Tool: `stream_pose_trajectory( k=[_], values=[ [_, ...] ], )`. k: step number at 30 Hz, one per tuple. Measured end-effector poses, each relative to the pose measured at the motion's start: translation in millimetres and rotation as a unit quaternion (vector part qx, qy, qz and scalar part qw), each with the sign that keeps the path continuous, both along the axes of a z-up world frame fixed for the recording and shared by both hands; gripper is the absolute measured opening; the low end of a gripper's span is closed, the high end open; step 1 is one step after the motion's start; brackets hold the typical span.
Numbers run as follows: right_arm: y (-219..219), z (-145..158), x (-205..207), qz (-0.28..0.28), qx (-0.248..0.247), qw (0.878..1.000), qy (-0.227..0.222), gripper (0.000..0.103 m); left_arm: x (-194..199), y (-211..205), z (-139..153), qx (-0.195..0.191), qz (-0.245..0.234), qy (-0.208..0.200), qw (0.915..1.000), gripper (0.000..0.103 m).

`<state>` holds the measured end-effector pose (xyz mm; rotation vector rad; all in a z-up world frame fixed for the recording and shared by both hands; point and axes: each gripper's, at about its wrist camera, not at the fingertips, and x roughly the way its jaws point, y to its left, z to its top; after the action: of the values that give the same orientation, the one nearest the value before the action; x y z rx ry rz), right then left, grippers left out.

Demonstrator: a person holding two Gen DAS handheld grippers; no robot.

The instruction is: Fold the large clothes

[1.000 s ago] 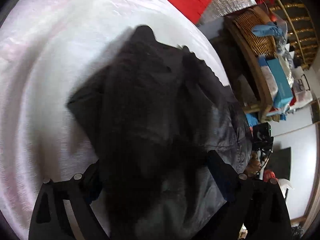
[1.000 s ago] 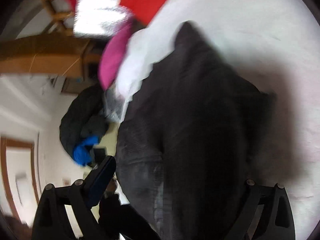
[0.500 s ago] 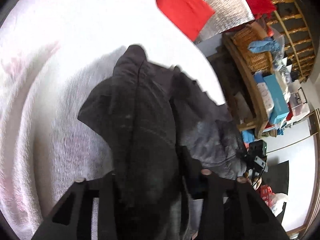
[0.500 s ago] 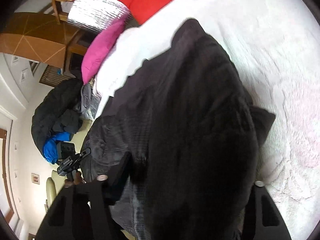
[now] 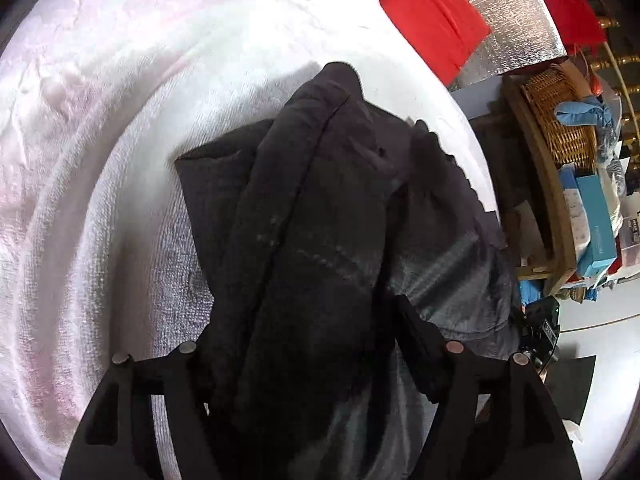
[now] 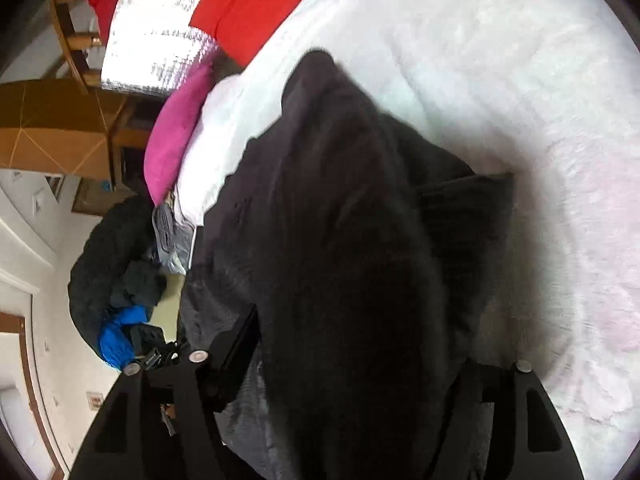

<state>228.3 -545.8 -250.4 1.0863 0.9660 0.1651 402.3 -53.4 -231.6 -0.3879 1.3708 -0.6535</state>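
Dark padded garment bunched on a white fleecy bed cover

The left hand-held gripper is spreading its jaws with a thick fold of the dark padded garment between them, on the white fleecy bed cover; the right hand-held gripper is likewise spreading around it.

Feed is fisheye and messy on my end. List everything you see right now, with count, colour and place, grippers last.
Garment: one, black, bunched on the bed, running between both grippers' fingers.
Bed cover: one, white, under the garment.
Cushion: one, pink, at the bed's edge.
Cloths: two, red, beyond the bed.
Basket: one, wicker, on a shelf beside the bed.
Box: one, blue, same shelf.
Left hand-held gripper: black, jaws opening, garment between them.
Right hand-held gripper: black, jaws opening, garment between them.
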Motion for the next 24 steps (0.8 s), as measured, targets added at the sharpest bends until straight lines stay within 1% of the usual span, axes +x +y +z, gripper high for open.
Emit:
stream_pose_trajectory(
  k=[1,3,4,8,10,11,12,16,18,21,23,24],
  values=[
    [-2,3,-3,-0.005,0.001,1.000,-0.003,0.080,0,0,4,0.004,-0.002,-0.005,1.0000,0.076],
    [-4,8,-8,-0.008,-0.006,1.000,0.004,0.080,0,8,10,0.013,0.011,-0.013,0.9998,0.077],
    [-9,11,-13,-0.011,-0.007,1.000,0.003,0.080,0,14,12,0.011,0.021,-0.018,0.9996,0.077],
    [-31,19,-30,-0.039,-0.012,0.999,0.002,0.080,1,35,30,-0.027,0.056,-0.032,0.9975,0.077],
    [-34,20,-31,-0.045,-0.028,0.999,0.012,0.080,5,39,41,-0.041,0.067,-0.042,0.9960,0.078],
    [-36,24,-33,-0.056,-0.041,0.998,0.012,0.080,4,41,47,-0.049,0.075,-0.054,0.9945,0.078],
    [-41,28,-37,-0.065,-0.043,0.997,0.006,0.080,1,55,52,-0.056,0.079,-0.062,0.9933,0.079],
    [-49,41,-44,-0.083,-0.042,0.996,-0.014,0.080,-6,52,68,-0.068,0.080,-0.087,0.9906,0.080],
    [-44,54,-48,-0.092,-0.061,0.993,-0.037,0.080,-15,49,74,-0.072,0.069,-0.100,0.9900,0.080],
    [-34,74,-51,-0.084,-0.103,0.989,-0.071,0.080,-27,40,87,-0.056,0.052,-0.131,0.9884,0.080],
    [-28,82,-55,-0.085,-0.121,0.986,-0.082,0.080,-34,31,91,-0.014,0.047,-0.154,0.9869,0.082],
    [-26,82,-56,-0.088,-0.128,0.985,-0.076,0.080,-35,31,88,0.006,0.048,-0.159,0.9860,0.085]
  ],
)
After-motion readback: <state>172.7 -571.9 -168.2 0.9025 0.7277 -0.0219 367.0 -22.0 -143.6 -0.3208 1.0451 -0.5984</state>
